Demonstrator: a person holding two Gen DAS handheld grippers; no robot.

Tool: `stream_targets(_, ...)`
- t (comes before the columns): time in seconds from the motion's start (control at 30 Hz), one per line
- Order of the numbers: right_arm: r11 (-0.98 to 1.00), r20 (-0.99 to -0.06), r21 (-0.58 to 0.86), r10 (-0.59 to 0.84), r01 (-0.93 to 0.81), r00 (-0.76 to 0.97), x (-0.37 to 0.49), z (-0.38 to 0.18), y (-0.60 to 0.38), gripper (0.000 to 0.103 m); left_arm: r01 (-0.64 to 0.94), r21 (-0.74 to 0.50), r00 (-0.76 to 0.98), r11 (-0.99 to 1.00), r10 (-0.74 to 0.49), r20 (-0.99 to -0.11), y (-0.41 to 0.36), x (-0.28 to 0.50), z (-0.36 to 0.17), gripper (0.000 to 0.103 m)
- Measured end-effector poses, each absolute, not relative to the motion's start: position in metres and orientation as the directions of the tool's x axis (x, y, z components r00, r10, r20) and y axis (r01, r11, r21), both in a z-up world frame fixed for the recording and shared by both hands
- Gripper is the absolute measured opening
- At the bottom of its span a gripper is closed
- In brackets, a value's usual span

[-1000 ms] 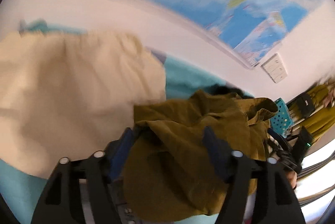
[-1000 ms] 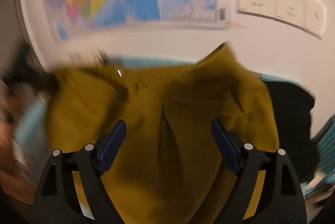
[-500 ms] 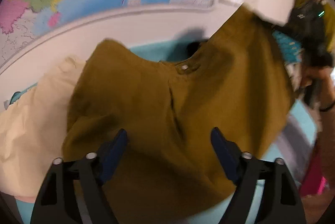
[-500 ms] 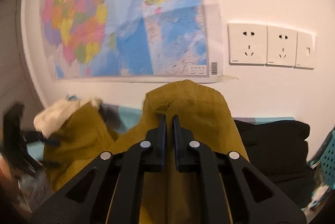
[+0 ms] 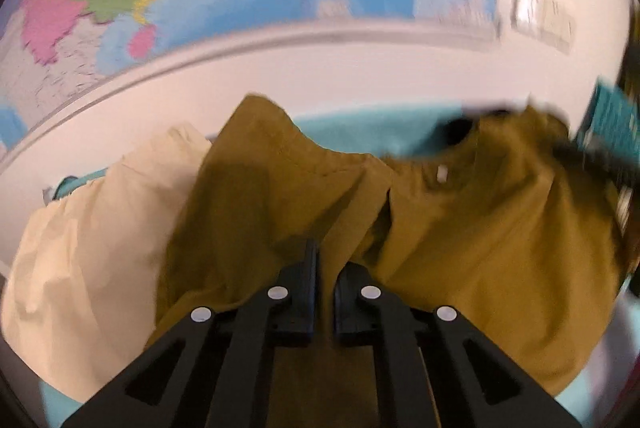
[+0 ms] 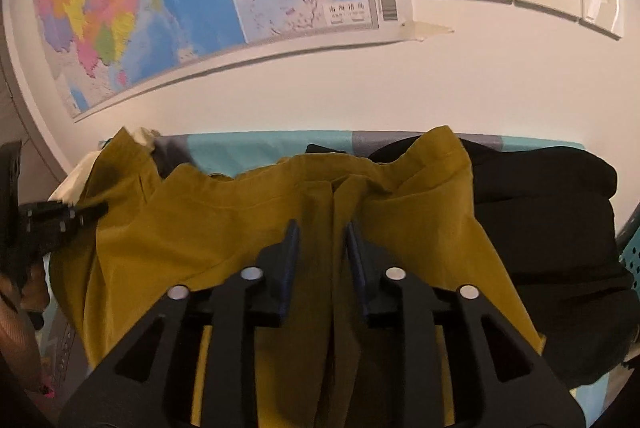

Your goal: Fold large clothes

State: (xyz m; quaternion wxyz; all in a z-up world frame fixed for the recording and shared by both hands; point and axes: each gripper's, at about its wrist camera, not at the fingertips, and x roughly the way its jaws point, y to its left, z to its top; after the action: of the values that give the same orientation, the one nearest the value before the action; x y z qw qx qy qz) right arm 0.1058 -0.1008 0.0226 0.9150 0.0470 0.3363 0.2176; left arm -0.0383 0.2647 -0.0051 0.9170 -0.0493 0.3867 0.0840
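Your left gripper (image 5: pixel 323 268) has just closed, pinching the mustard-yellow cotton garment (image 5: pixel 480 228). Your right gripper (image 6: pixel 322 240) has just parted; its jaws straddle a fold of the cloth without pressing it.

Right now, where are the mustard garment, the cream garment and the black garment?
mustard garment (image 6: pixel 248 224), right wrist view, flat front panel left of the gripper.
cream garment (image 5: pixel 92 248), left wrist view, middle of its broad surface.
black garment (image 6: pixel 560 236), right wrist view, middle of the heap.
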Motion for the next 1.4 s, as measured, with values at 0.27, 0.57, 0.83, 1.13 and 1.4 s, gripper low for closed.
stream_targets(0.27, 0.891, -0.587, 0.262, 0.452, -0.371, 0.671, 0.072, 0.018, -0.123, 0.060, -0.266, 0.017, 0.553, 0.964, 0.167, -0.817, 0.280, -0.011, -0.048, 0.015)
stream_targets(0.57, 0.882, -0.460, 0.361, 0.450, -0.302, 0.765, -0.014, 0.015, -0.214, 0.091, -0.218, -0.067, 0.793, 0.974, 0.137, -0.594, 0.283, -0.120, 0.007, 0.084)
stream_targets(0.83, 0.830, -0.564, 0.484, 0.538, -0.277, 0.626, -0.015, -0.057, -0.221, 0.086, -0.231, -0.131, 0.712, 0.964, 0.075, -0.698, 0.291, -0.171, -0.048, 0.093)
stream_targets(1.13, 0.745, -0.412, 0.537, 0.641, -0.396, 0.648, -0.051, -0.013, -0.230, 0.013, -0.157, -0.339, 0.704, 0.928, -0.136, -0.697, 0.286, -0.156, -0.046, 0.019)
stream_targets(1.4, 0.787, -0.443, 0.526, 0.576, -0.321, 0.687, -0.123, 0.007, -0.277, 0.010, -0.133, -0.514, 0.643, 0.847, -0.321, -0.696, 0.285, -0.203, -0.044, 0.016)
